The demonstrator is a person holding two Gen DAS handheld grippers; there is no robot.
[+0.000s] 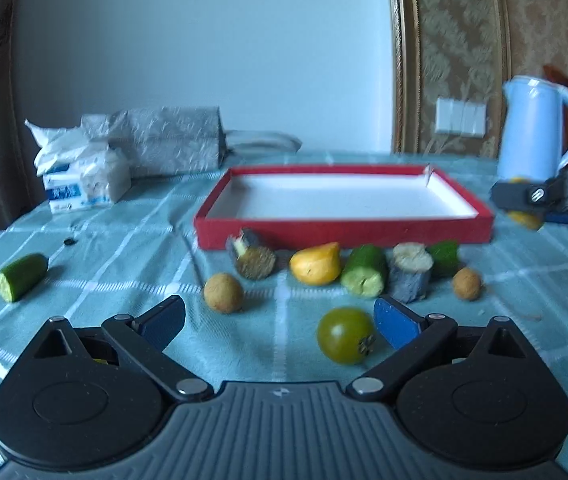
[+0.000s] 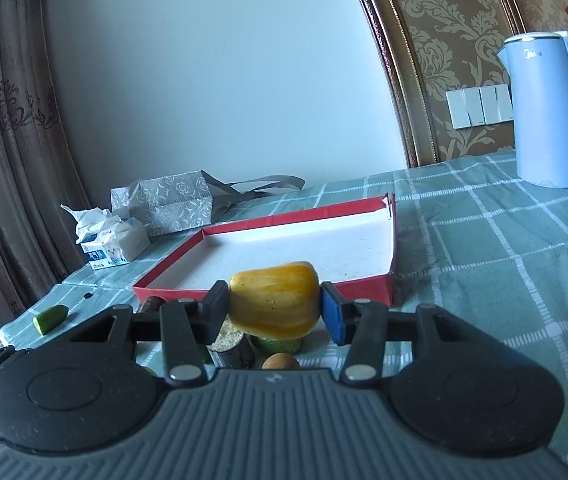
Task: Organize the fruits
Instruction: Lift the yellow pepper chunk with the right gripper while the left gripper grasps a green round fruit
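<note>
My right gripper [image 2: 275, 307] pinches the yellow waxy fruit chunk [image 2: 273, 300] across its long axis, lifted just near of the shallow red-walled white tray [image 2: 391, 257], while my left gripper [image 1: 279, 320], jaws spread, hovers beside the green tomato [image 1: 346, 335].

Red tray [image 1: 344, 232] interior open from above — fruit row [image 1: 364, 270] crowds its front wall.

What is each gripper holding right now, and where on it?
The right gripper clamps the yellow fruit across its middle, one finger on each side. The left gripper is open and holds nothing.
</note>
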